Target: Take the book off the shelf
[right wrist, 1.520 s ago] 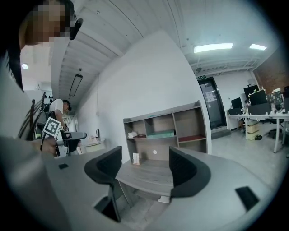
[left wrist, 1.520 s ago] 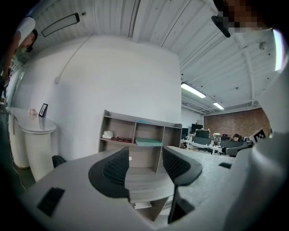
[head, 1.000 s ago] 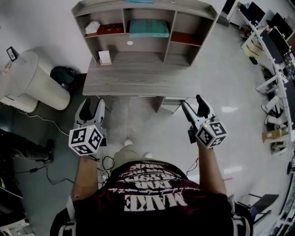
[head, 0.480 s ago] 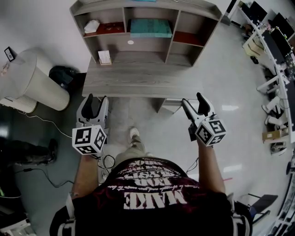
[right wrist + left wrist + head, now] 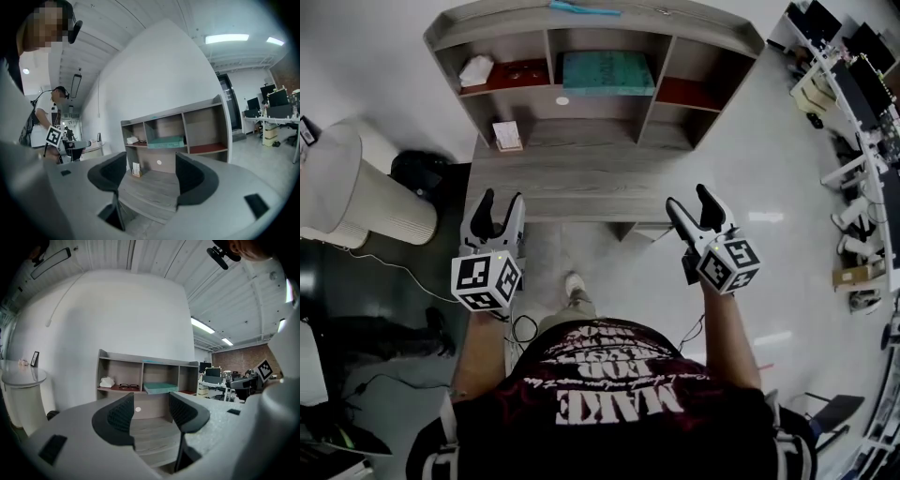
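Observation:
A teal book (image 5: 607, 72) lies flat in the middle compartment of the grey wooden shelf unit (image 5: 656, 92) on the desk; it also shows as the teal book (image 5: 161, 387) and teal book (image 5: 165, 141) in the gripper views. My left gripper (image 5: 496, 208) is open and empty, held at the desk's near edge on the left. On the right, at the same edge, my right gripper (image 5: 694, 202) is open with nothing between its jaws. Both are well short of the shelf.
The grey desk (image 5: 581, 183) carries a small card stand (image 5: 507, 137). The left compartment holds a white object (image 5: 476, 69) and glasses (image 5: 517, 70). A pale cylindrical bin (image 5: 356, 192) stands left of the desk. Office desks with monitors (image 5: 853, 84) line the right.
The person has stepped towards the desk; the shelf now looks nearer and both grippers have come up to the desk's near edge. Both stay open.

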Action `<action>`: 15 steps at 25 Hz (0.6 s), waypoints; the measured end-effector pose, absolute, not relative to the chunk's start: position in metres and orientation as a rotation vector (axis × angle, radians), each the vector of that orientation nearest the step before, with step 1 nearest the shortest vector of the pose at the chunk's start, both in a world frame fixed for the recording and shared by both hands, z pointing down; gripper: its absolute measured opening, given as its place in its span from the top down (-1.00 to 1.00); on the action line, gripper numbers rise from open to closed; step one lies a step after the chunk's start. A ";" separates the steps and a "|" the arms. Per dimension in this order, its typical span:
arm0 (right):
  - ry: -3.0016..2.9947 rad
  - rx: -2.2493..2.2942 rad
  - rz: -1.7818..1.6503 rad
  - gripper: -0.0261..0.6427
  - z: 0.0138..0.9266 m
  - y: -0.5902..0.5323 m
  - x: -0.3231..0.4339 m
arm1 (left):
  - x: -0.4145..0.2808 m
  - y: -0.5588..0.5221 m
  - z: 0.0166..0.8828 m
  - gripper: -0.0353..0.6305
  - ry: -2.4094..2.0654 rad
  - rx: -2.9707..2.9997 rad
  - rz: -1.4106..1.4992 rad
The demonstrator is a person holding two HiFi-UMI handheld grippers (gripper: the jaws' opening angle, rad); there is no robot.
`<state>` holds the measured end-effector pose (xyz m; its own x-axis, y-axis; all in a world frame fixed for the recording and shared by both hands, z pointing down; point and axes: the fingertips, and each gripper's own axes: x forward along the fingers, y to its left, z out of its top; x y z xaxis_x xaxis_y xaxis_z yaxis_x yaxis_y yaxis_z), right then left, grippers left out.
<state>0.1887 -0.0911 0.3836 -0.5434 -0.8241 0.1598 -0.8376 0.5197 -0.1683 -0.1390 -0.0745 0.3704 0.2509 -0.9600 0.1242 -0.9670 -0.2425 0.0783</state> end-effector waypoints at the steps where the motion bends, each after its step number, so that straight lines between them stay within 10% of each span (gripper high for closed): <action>1: -2.683 1.470 0.346 -0.05 0.383 -0.100 0.187 | -0.141 -0.084 0.370 0.23 -1.838 2.372 0.071; 15: -2.635 1.507 0.357 -0.05 0.376 -0.192 0.155 | -0.162 -0.190 0.377 0.23 -1.660 2.390 0.009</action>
<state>0.1550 -0.1921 0.3762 -0.5110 -0.8388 0.1880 -0.8586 0.4874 -0.1591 -0.1617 -0.1899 0.3770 0.3580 -0.9238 0.1359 -0.9252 -0.3314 0.1848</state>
